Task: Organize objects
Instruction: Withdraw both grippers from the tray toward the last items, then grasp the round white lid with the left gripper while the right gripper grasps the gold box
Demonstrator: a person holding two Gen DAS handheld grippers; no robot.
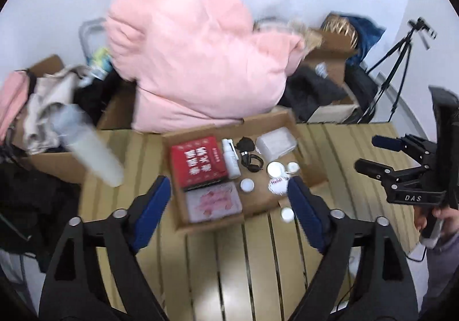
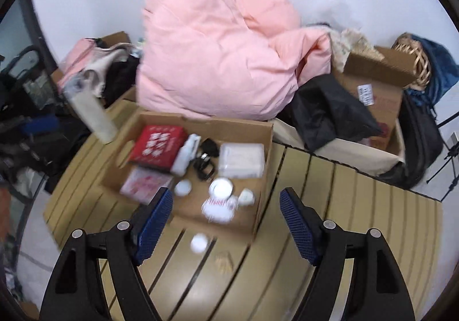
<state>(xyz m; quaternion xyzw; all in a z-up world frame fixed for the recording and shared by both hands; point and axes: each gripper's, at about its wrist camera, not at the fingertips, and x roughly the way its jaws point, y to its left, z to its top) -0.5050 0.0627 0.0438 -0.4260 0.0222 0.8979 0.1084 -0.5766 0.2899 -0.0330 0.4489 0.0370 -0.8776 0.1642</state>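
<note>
A shallow cardboard box (image 1: 266,200) (image 2: 262,146) sits on the slatted table. It holds a red box (image 1: 198,160) (image 2: 156,146), a pink-patterned case (image 1: 213,202) (image 2: 143,182), a white spray bottle (image 1: 231,157) (image 2: 185,154), a black cable (image 1: 251,156) (image 2: 205,160), a clear plastic box (image 1: 276,143) (image 2: 241,160) and small white jars (image 1: 276,169) (image 2: 221,187). One small white jar (image 1: 287,214) (image 2: 198,242) stands on the table outside the box. My left gripper (image 1: 229,206) is open and empty above the box's near edge. My right gripper (image 2: 225,223) (image 1: 370,154) is open and empty.
A tall white bottle (image 1: 94,157) (image 2: 91,113) stands left of the box. A pink quilt (image 1: 198,62) (image 2: 218,54), clothes and cardboard boxes (image 2: 378,91) crowd the far side. A tripod (image 1: 398,62) stands at the right. A small tan scrap (image 2: 223,262) lies on the table (image 2: 344,206).
</note>
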